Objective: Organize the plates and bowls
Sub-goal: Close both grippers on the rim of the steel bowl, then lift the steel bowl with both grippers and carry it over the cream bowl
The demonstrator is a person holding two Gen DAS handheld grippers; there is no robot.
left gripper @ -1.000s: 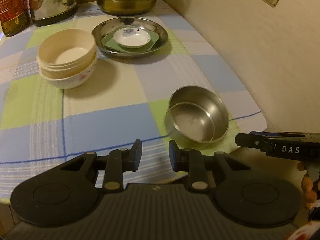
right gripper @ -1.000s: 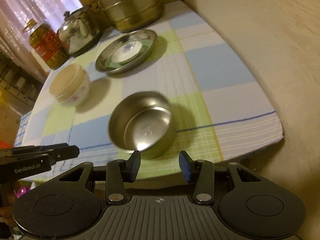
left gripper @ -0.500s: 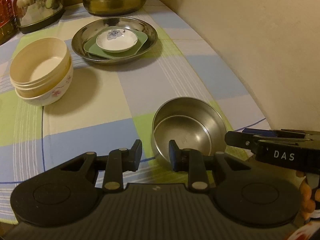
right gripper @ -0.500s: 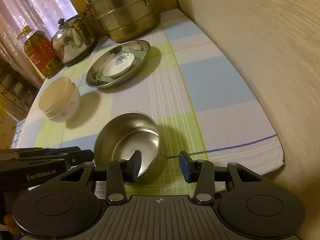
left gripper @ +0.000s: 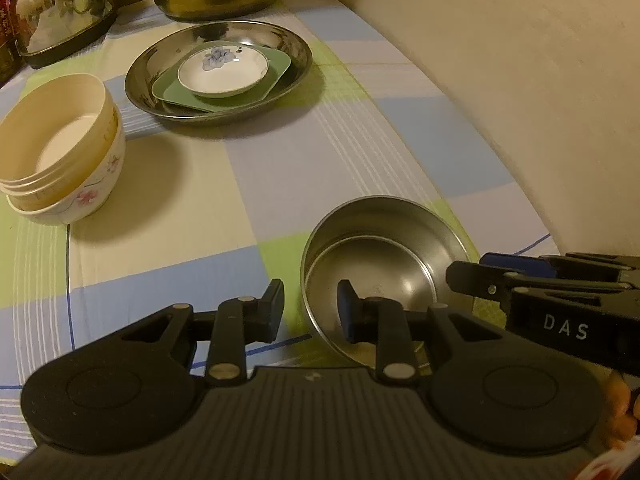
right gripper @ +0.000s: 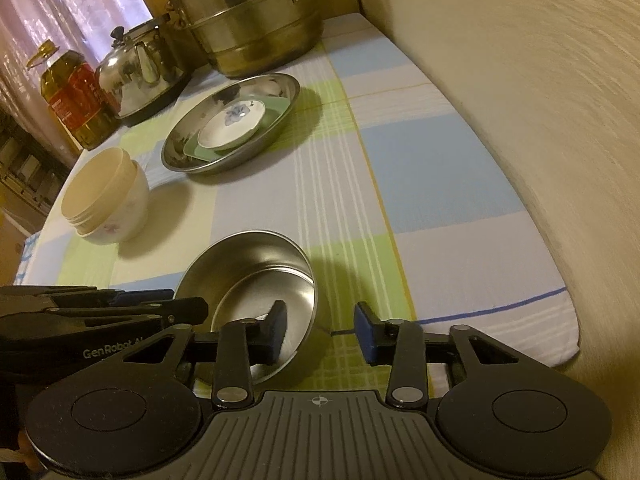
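A steel bowl sits near the table's front edge; it also shows in the right wrist view. My left gripper is open, its jaws straddling the bowl's left rim, right finger inside. My right gripper is open, straddling the bowl's right rim, left finger inside. A cream bowl stacked in a floral white bowl stands at left. A steel plate farther back holds a green plate and a small white floral dish.
A checked cloth covers the table. A large steel pot, a kettle and an oil bottle stand along the back. A beige wall runs along the right side.
Both grippers have moved forward to the steel bowl. Each now has one finger inside the bowl and one outside its rim; both jaws stay open.
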